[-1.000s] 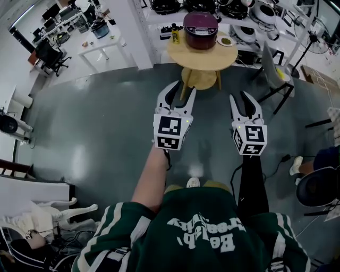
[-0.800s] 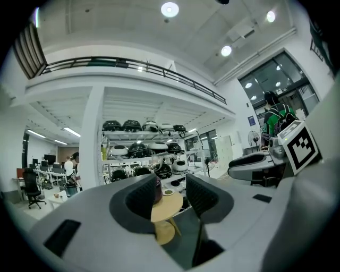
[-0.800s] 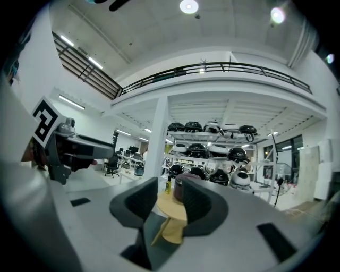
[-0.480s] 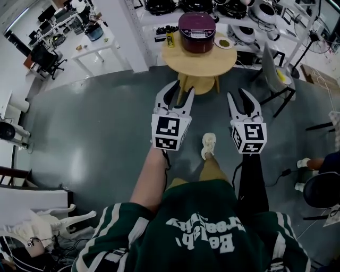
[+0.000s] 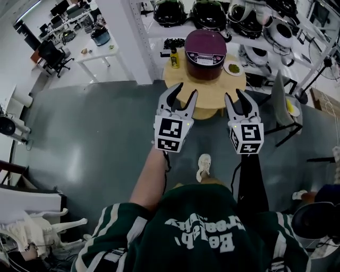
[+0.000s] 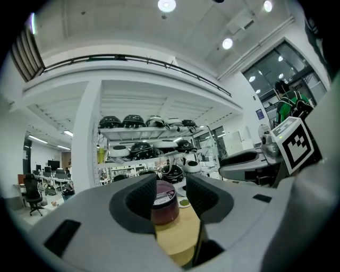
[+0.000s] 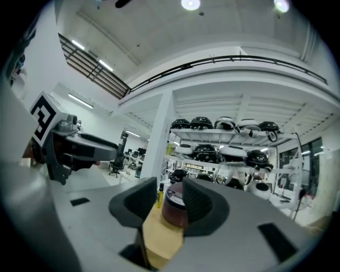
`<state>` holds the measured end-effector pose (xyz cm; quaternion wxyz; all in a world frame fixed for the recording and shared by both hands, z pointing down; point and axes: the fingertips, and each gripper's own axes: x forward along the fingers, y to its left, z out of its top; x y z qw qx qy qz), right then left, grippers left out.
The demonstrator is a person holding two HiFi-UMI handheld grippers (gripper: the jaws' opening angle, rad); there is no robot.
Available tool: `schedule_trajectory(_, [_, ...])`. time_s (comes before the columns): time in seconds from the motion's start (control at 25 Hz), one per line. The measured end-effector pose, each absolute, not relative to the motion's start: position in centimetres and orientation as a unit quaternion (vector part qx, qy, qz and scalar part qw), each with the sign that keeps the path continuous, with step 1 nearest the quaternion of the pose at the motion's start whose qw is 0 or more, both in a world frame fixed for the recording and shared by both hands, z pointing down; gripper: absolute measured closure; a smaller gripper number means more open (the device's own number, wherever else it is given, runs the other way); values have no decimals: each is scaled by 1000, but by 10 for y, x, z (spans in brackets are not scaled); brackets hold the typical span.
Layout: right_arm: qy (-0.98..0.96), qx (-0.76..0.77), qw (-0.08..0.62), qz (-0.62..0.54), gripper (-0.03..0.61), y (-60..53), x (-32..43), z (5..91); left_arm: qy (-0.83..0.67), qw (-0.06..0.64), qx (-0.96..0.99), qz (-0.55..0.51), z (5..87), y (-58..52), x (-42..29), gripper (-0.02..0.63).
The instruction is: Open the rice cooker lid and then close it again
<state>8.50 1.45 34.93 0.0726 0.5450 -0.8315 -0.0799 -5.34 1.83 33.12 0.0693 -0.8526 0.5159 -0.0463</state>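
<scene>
A maroon rice cooker (image 5: pixel 205 47) with its lid down stands on a round wooden table (image 5: pixel 212 93), ahead of me. My left gripper (image 5: pixel 183 91) and my right gripper (image 5: pixel 234 95) are held side by side, level, near the table's front edge and short of the cooker. Both are open and hold nothing. In the left gripper view the rice cooker (image 6: pixel 162 204) shows far off through the gap of the left gripper (image 6: pixel 171 187). The right gripper view shows the cooker (image 7: pixel 172 206) the same way, beyond the right gripper (image 7: pixel 169 194).
On the table a yellow bottle (image 5: pixel 175 58) stands left of the cooker and a small plate (image 5: pixel 233 68) lies to its right. Shelves (image 5: pixel 212 13) of other cookers rise behind. A white pillar (image 5: pixel 141 37) stands at the left, a chair (image 5: pixel 281 101) at the right.
The person has walked forward, so the table and cooker are closer. Both grippers now overlap the table's near edge in the head view. Their jaws look unchanged.
</scene>
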Motion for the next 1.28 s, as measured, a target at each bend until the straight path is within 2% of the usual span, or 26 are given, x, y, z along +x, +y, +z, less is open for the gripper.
schedule_trajectory(0.6, [-864, 490, 73, -88, 417, -252, 95, 341, 549, 68, -830, -61, 328, -229, -29, 449])
schedule_trajectory(0.92, [-872, 479, 74, -71, 413, -315, 104, 358, 555, 56, -827, -69, 347, -290, -17, 449])
schedule_trajectory(1.28, [-874, 476, 83, -52, 400, -334, 98, 374, 540, 51, -837, -75, 365, -312, -17, 449])
